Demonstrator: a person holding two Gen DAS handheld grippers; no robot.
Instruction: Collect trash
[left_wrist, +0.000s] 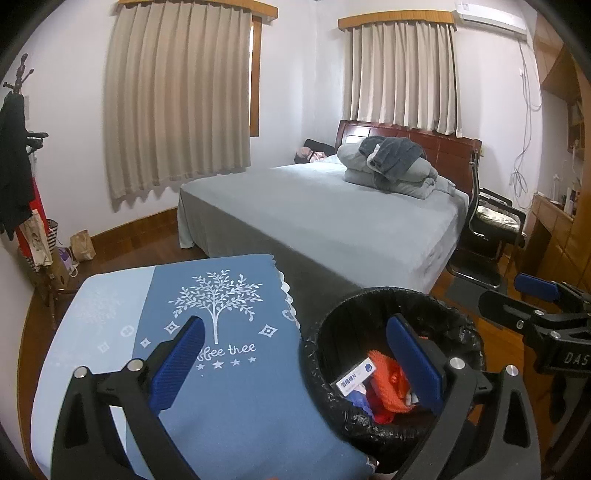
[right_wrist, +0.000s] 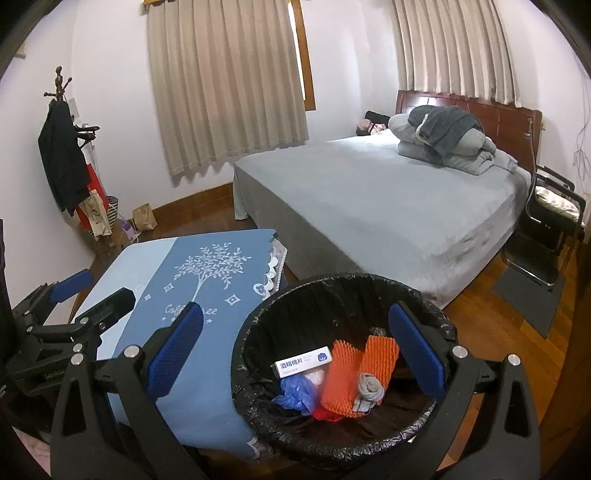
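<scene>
A round bin with a black liner (left_wrist: 334, 402) (right_wrist: 258, 417) stands on the floor beside a small table with a blue tree-print cloth (left_wrist: 229, 398) (right_wrist: 207, 280). In the bin lie orange foam netting (right_wrist: 341, 376), a white box of alcohol pads (right_wrist: 303, 362), a crumpled blue bag (right_wrist: 295, 393), a grey sock (right_wrist: 367, 389) and a red scrap (right_wrist: 327, 414). My left gripper (left_wrist: 295, 365) is open and empty, straddling the table edge and the bin. My right gripper (right_wrist: 295, 350) is open and empty above the bin.
A bed with a grey sheet (left_wrist: 332, 221) and folded blankets (left_wrist: 391, 166) lies behind the bin. A black chair (left_wrist: 487, 236) stands by the bed. A coat rack with bags (right_wrist: 74, 173) is at the far left. The floor is wood.
</scene>
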